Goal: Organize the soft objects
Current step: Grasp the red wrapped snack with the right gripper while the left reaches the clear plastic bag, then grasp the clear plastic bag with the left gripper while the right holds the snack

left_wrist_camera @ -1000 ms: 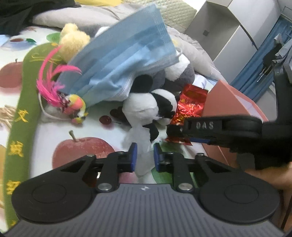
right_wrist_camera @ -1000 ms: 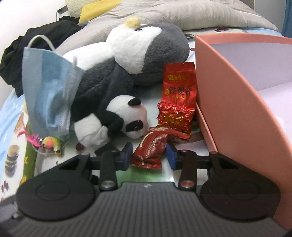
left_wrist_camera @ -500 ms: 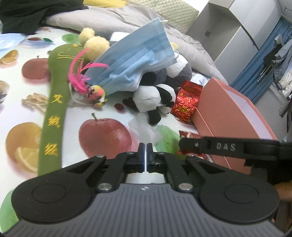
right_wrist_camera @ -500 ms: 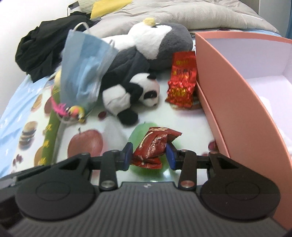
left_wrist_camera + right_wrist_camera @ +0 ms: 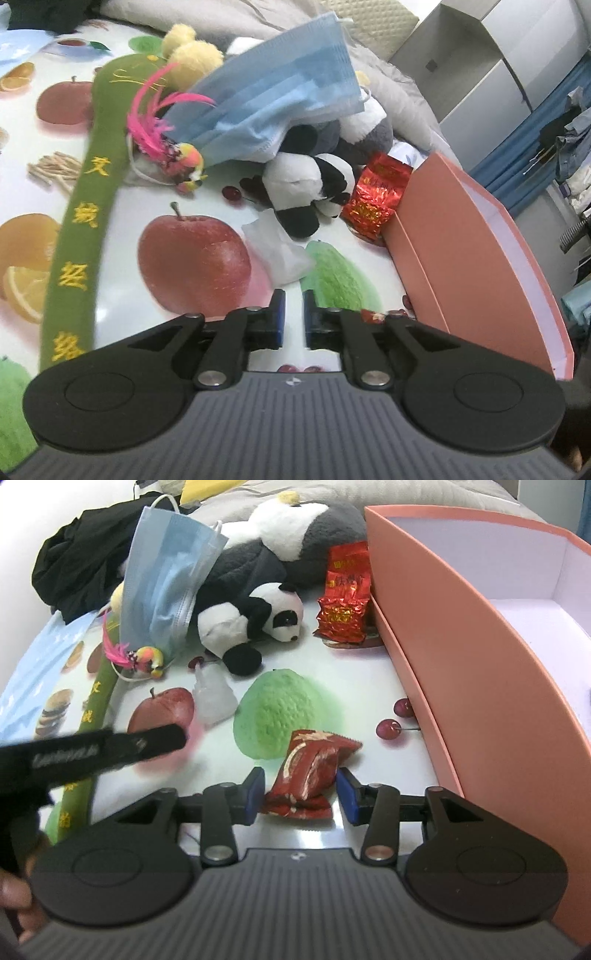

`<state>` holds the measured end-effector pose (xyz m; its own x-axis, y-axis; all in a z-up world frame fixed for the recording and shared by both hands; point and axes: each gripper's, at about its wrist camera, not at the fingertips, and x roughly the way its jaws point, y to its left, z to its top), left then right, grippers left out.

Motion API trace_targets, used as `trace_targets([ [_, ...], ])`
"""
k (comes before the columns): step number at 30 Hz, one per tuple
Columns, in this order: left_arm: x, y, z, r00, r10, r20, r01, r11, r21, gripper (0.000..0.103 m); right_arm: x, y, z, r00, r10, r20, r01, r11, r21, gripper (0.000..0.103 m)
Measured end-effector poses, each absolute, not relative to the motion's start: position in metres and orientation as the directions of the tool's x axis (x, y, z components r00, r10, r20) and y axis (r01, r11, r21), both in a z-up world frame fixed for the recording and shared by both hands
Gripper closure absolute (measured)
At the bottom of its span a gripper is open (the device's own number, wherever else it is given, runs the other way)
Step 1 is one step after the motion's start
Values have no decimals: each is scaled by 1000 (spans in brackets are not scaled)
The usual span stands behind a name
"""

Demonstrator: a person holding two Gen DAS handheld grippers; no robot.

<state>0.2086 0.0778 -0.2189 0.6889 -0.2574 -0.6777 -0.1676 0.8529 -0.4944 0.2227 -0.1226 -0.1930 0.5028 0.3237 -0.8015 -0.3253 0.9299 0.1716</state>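
Note:
A small plush panda [image 5: 308,184] [image 5: 251,622] lies on the fruit-print cloth, against a bigger grey and white plush [image 5: 295,542]. A blue face mask [image 5: 273,99] [image 5: 166,579] drapes over the plush pile. A crumpled white tissue [image 5: 280,247] [image 5: 214,696] lies just ahead of my left gripper [image 5: 293,319], which is slightly open and empty. My right gripper [image 5: 300,794] is shut on a red snack packet [image 5: 310,771], just above the cloth beside the pink box [image 5: 461,657] [image 5: 465,240].
A red foil tea packet [image 5: 380,195] [image 5: 345,594] leans at the box's corner. A green embroidered band [image 5: 88,206], a pink feathered bird toy [image 5: 166,147] [image 5: 142,657], a yellow plush [image 5: 192,55] and black clothing [image 5: 85,561] lie to the left.
My left gripper pulled back from the tissue, closed, then opened slightly, empty. My right gripper drew back from the plush pile with the red snack packet, toward the box's near side.

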Motion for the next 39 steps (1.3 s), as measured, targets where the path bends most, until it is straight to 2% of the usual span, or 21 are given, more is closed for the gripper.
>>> trace_targets([
  [1,212,77,-220,687,-255,-681,-177,849,-497,61,221,-121,-195,505,317,-803,-328,931,161,45],
  [2,216,76,-221,689,-248,-681,-191,845,-500,54,219,-120,-196,509,313,-802,-328,932,155,43],
  [3,217,76,-221,695,-246,-675,-195,840,-507,50,217,-119,-197,518,310,-797,-326,933,152,43],
  [9,236,74,-222,696,-231,-680,-232,824,-518,50,211,-110,-203,570,274,-774,-323,942,95,45],
  [10,239,73,-223,693,-221,-686,-245,823,-513,50,212,-110,-203,579,267,-770,-325,942,82,46],
  [13,247,71,-224,689,-197,-698,-263,829,-494,50,216,-111,-201,590,256,-766,-327,943,64,62],
  [15,251,68,-226,678,-175,-714,-278,838,-469,50,219,-114,-200,590,257,-766,-328,943,64,63],
  [22,262,46,-228,671,-59,-739,-266,911,-314,52,221,-119,-198,588,262,-765,-330,941,68,65],
  [23,263,44,-228,669,-51,-741,-263,917,-300,54,221,-119,-198,588,263,-765,-331,941,68,65],
  [24,265,43,-228,665,-41,-746,-262,923,-284,60,220,-119,-198,586,266,-765,-332,941,73,65],
  [31,260,43,-225,661,-36,-750,-246,933,-261,76,217,-120,-195,578,287,-764,-339,936,96,66],
  [39,233,42,-213,662,-62,-747,-226,934,-278,80,207,-127,-185,576,305,-758,-340,933,117,66],
])
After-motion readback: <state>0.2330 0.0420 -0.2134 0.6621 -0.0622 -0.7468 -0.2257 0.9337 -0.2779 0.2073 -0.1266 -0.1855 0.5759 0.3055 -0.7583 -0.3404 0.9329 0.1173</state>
